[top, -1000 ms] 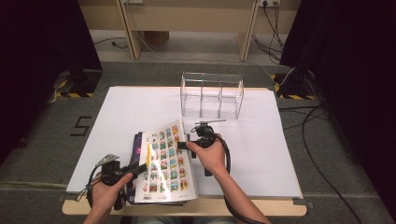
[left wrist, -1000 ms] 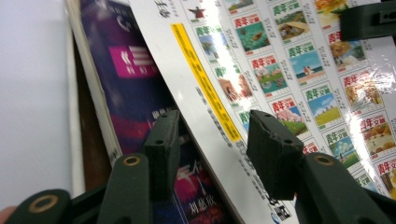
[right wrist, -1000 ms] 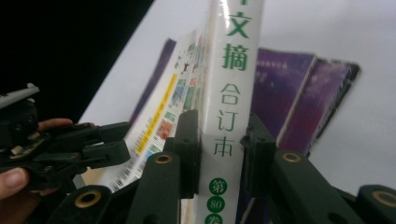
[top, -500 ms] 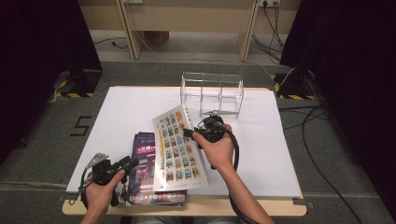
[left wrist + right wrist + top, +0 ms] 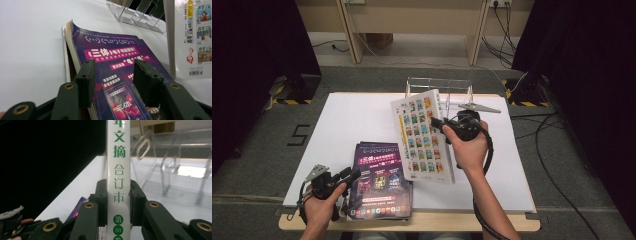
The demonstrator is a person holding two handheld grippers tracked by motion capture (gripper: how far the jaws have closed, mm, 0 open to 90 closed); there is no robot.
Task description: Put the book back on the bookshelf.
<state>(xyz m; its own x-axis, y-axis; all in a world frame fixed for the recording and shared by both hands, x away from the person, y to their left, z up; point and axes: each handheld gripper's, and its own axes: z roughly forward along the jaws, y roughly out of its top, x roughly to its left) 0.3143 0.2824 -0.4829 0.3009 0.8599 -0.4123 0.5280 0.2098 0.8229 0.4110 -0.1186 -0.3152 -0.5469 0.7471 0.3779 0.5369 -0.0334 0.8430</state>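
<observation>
Since a moment ago the white book [image 5: 422, 135] has been coming up off the purple magazine [image 5: 381, 182] and is now tilting toward upright over the middle of the white table [image 5: 352, 115], its lower corner hanging just above the tabletop.

Behind it, at the table's far edge, the clear rack [image 5: 439, 86] is standing with its slots free, and that is where I judge the book is heading. The magazine is lying flat at the near edge.

The right gripper [image 5: 438, 123] is clamping the book by its spine [image 5: 118, 170] — jaws pressing both sides. To do this well, the person should be keeping that clamp firm, turning the book fully upright, and lining it up with one slot before lowering.

The left gripper [image 5: 352, 175] is hovering at the magazine's left edge, jaws apart — holding nothing.
</observation>
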